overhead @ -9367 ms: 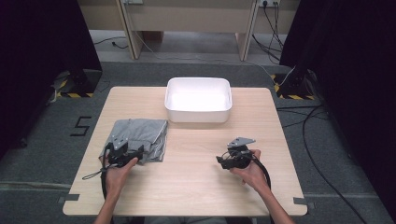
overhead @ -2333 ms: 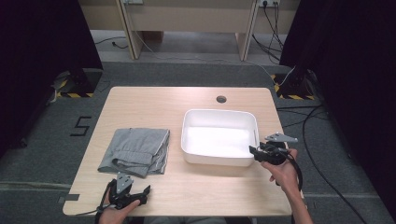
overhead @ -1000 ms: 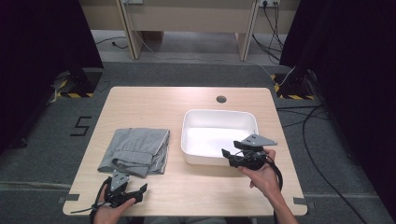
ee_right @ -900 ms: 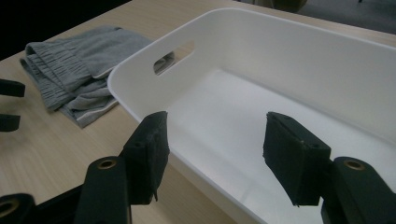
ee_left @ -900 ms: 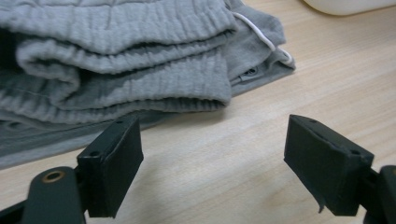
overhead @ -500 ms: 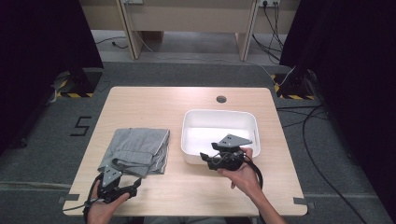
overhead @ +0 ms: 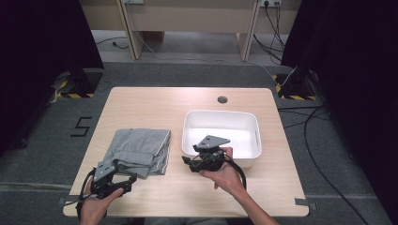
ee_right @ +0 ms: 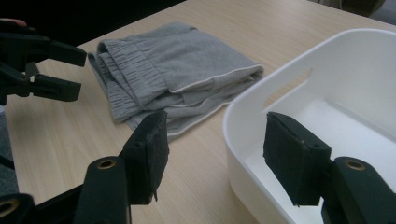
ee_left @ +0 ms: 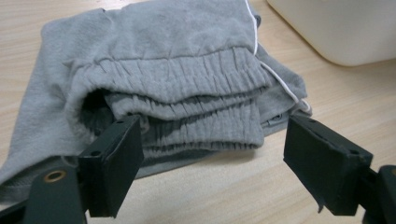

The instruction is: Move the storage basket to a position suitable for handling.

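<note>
Table [overhead: 150, 105]: light wood top, 1 round dark hole near its far edge.

White tub [overhead: 220, 119]: rectangular, empty, on the right half of the table, just beside the garment.

Grey folded garment [overhead: 138, 149]: lies flat on the left half of the table; elastic waistband faces the near edge, thin white piping along 1 side.

Left gripper [overhead: 130, 178]: at the near left, held in the person's hand, 2 jaws wide apart, gripping nothing; they stand level with the garment's waistband [ee_left: 187, 93], just short of it.

Right gripper [overhead: 187, 161]: at the tub's near left corner, 2 jaws partly apart, nothing between the pads; its own view looks over the tub's rim [ee_right: 261, 79] toward the garment.
</note>
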Tool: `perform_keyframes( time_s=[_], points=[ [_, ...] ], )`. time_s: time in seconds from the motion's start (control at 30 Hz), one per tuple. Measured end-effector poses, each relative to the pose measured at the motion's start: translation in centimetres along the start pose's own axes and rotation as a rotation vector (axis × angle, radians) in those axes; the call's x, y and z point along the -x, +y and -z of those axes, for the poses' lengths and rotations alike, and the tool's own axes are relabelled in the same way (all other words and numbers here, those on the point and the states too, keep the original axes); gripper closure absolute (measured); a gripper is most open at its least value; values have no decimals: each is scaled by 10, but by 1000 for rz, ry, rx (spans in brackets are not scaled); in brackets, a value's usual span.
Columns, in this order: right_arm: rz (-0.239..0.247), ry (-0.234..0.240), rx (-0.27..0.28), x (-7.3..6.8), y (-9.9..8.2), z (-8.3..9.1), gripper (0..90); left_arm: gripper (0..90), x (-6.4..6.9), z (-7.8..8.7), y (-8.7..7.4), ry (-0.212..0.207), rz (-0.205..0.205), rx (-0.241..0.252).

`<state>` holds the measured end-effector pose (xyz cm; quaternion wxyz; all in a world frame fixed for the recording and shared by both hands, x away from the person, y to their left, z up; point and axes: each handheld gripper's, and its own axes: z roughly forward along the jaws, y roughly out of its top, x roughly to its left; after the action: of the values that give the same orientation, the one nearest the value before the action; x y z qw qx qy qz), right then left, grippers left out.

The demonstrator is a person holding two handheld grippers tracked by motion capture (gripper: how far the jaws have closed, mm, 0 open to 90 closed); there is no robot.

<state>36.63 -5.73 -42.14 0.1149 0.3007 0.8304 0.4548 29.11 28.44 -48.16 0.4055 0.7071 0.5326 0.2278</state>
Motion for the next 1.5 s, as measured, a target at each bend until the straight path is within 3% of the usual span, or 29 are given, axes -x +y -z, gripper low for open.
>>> perform_keyframes(
  time_s=[0.4,0.87,1.5],
  points=[
    [42,59,-3,-26,19,-25,405,189,-18,5,10,21,33,15],
    [68,81,-34,-48,27,-66,406,190,-32,-8,25,49,40,2],
    [73,54,-92,-53,22,-101,400,194,-49,-22,35,72,60,-25]
  ],
)
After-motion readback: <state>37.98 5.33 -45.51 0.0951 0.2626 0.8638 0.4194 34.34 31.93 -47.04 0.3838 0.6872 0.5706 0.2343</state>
